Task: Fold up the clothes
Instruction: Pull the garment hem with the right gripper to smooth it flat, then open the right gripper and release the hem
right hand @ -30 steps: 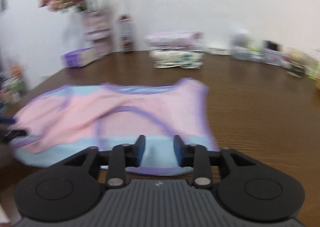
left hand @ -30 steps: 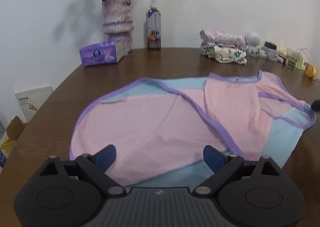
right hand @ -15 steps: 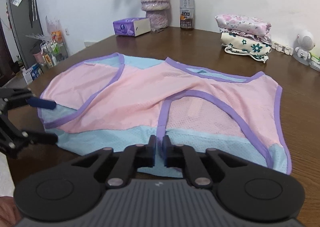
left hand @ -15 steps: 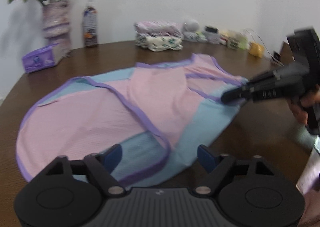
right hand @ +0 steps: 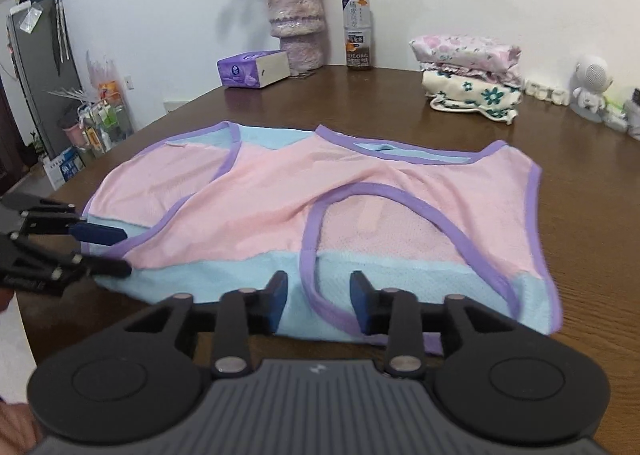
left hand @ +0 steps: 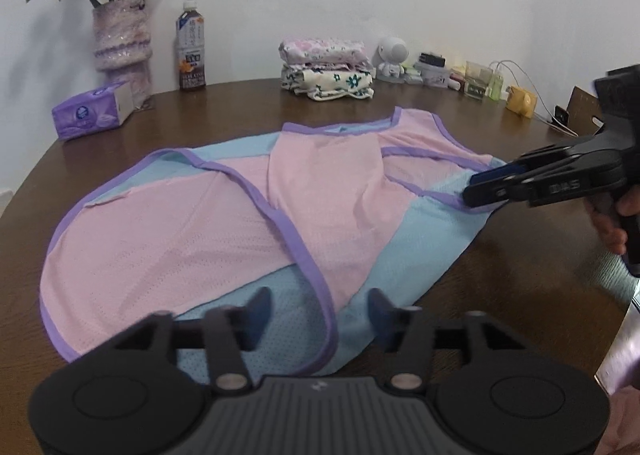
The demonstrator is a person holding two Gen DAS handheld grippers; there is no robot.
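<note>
A pink and light-blue mesh vest with purple trim lies spread on the brown table. My left gripper hovers low over the vest's near blue hem, its jaws apart, with a purple band lying below the gap. The right wrist view shows that gripper straddling the vest's left corner. My right gripper is at the near blue edge with its jaws opening. A purple armhole band runs between the pads, which do not press it. From the left wrist view, its tips touch the vest's right edge.
Along the back of the table stand a vase of flowers, a drink bottle, a purple tissue box, a stack of folded clothes and small items. A fridge and floor clutter lie beyond the table's left edge.
The left jaws have narrowed and that view has swung right, bringing the right gripper into sight. The right jaws were shut half a second ago and now stand apart.
</note>
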